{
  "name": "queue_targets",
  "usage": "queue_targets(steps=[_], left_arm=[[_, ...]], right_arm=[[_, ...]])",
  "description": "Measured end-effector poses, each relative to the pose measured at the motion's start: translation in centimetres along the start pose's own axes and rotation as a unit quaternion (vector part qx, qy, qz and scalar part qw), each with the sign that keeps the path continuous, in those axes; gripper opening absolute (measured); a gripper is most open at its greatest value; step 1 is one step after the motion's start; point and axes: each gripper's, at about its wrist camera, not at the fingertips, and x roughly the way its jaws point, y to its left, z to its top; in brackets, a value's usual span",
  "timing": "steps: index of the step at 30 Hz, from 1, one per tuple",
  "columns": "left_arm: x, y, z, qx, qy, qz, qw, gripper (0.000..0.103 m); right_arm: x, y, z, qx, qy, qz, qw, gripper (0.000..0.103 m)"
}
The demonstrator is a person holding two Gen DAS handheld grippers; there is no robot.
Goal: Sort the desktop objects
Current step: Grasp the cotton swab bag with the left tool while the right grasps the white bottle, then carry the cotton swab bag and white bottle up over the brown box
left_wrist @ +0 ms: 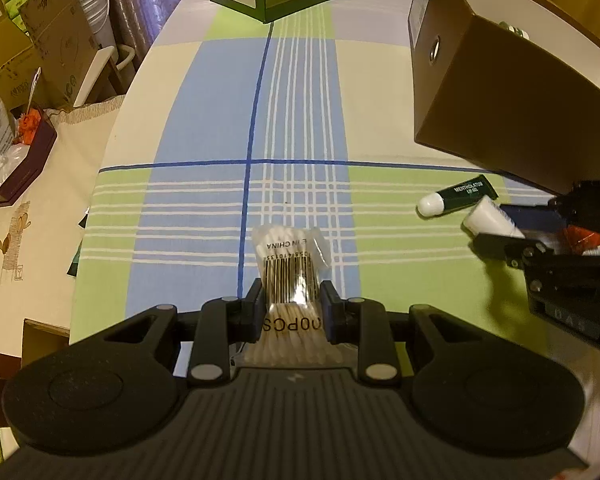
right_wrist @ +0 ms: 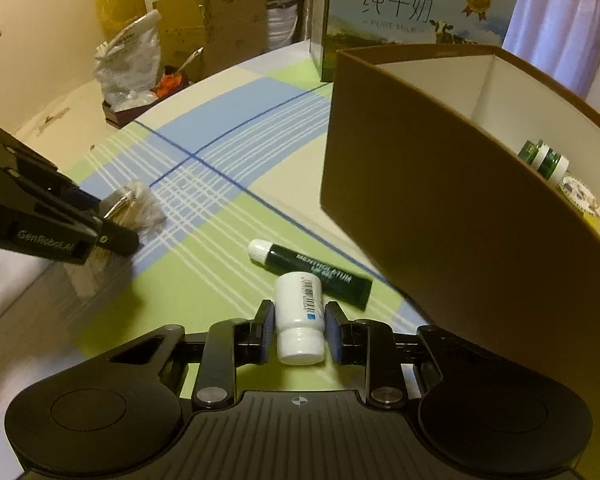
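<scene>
My left gripper [left_wrist: 292, 292] is shut on a clear bag of cotton swabs [left_wrist: 290, 256], held just above the plaid tablecloth [left_wrist: 204, 128]. In the right wrist view that bag [right_wrist: 140, 204] sticks out of the left gripper [right_wrist: 116, 220] at the left. My right gripper [right_wrist: 300, 316] is shut on a small white tube [right_wrist: 300, 312], cap end towards the camera. A dark green lip-gel tube [right_wrist: 328, 276] with a white cap lies on the cloth just beyond it. The left wrist view shows the right gripper [left_wrist: 532, 224] holding the white tube [left_wrist: 488, 220] beside the green tube [left_wrist: 460, 196].
An open brown box [right_wrist: 420, 200] stands right of both tubes, with small green jars [right_wrist: 544, 160] inside. A milk carton [right_wrist: 400, 12] stands at the table's far end. Past the table's left edge sit cardboard boxes [left_wrist: 56, 48] and a dark tray [left_wrist: 24, 168] of clutter.
</scene>
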Motion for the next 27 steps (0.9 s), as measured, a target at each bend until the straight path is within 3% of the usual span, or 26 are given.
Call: queue_targets(steps=[11,17,20,25,27], left_arm=[[-0.4,-0.6,-0.7,0.011,-0.002,-0.018,0.9998,0.023],[-1.4,-3.5,-3.0,0.047,-0.009,-0.093,0.9946,0.023],[-1.7,-5.8,-3.9,0.079,-0.012,-0.104,0.9914,0.024],[-1.6,-8.4,-3.4,0.100,-0.008,-0.103,0.9897,0.038],[-1.5,-8.8,-3.1,0.102,-0.005,-0.098,0.9899,0.038]], right_arm=[[-3.2,0.0,-3.0,0.054,0.033,-0.011,0.998,0.024],[-6.4,-1.3,-6.5,0.105,0.043,-0.035,0.993,0.024],[-7.7,-2.4,-7.9,0.134,0.046,-0.047,0.989,0.024],[-8.4,-3.1,-8.9,0.165,0.044,-0.047,0.984,0.025],[-8.5,-3.1,-8.9,0.168,0.037,-0.048,0.984,0.027]])
